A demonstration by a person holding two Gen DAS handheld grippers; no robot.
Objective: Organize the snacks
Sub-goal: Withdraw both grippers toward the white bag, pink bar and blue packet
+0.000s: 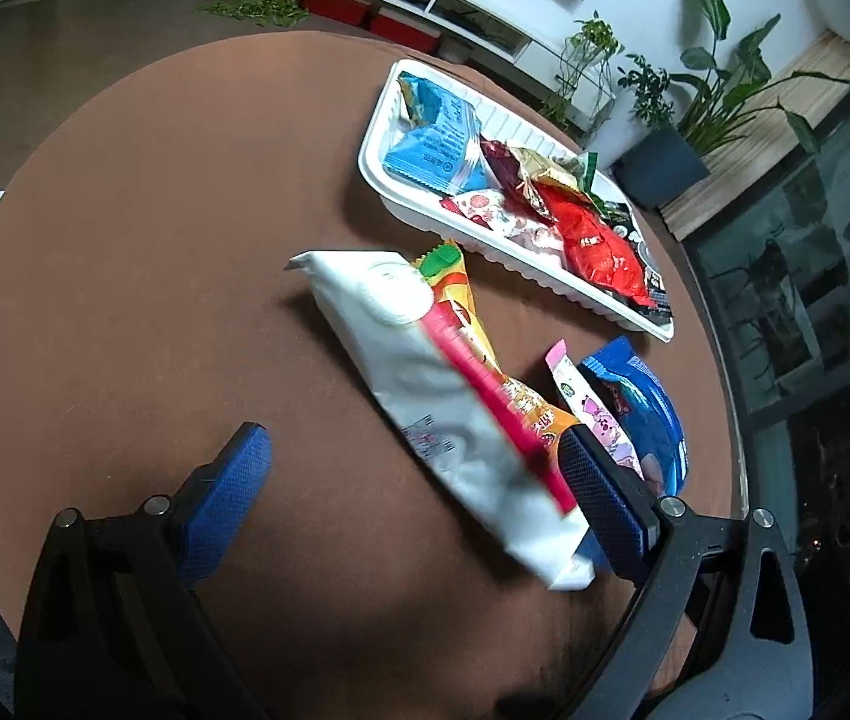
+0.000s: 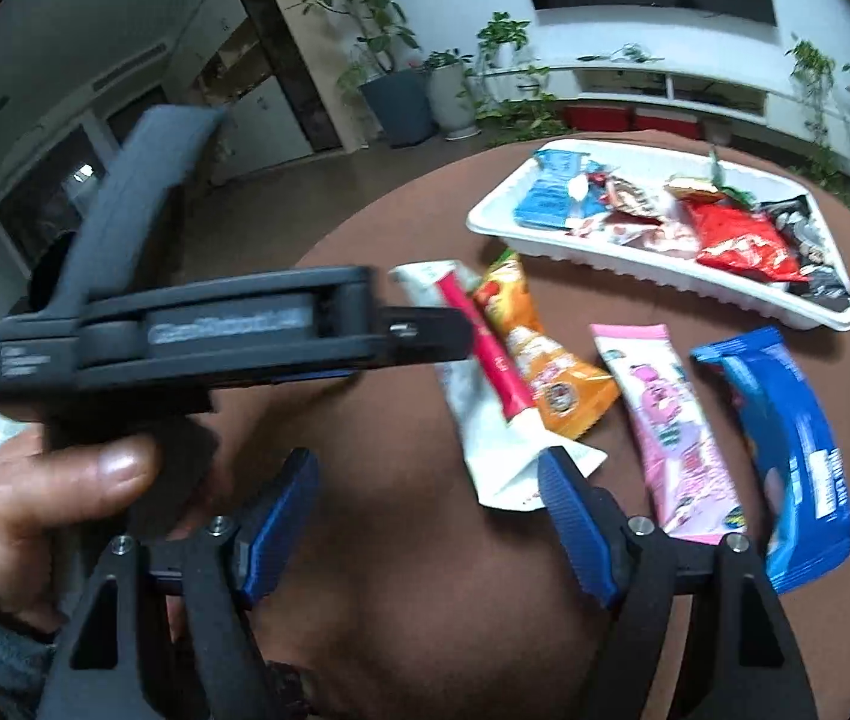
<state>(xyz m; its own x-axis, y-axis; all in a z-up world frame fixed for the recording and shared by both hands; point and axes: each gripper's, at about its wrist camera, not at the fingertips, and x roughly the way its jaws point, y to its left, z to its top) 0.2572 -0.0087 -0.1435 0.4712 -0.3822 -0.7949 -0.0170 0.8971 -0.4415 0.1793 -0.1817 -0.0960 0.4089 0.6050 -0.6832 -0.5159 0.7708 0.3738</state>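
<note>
A long white packet with a red stripe (image 1: 401,348) lies on the round brown table (image 1: 155,240). It runs between the wide-apart blue pads of my left gripper (image 1: 413,438), with its near end beside the right pad. An orange packet (image 1: 461,300) lies against it, and a pink packet (image 1: 599,414) and a blue packet (image 1: 647,402) lie further right. In the right wrist view my right gripper (image 2: 428,465) stands open, its right finger over the near corner of the white packet (image 2: 479,414). The left gripper (image 2: 425,330) reaches over that packet from the left.
A white tray (image 1: 368,156) at the back right holds several wrapped snacks; the right wrist view shows the tray (image 2: 605,276) too. A person's hand (image 2: 65,480) holds the left gripper. The table's edge curves close on the right, next to dark glass. Potted plants and a white shelf stand beyond.
</note>
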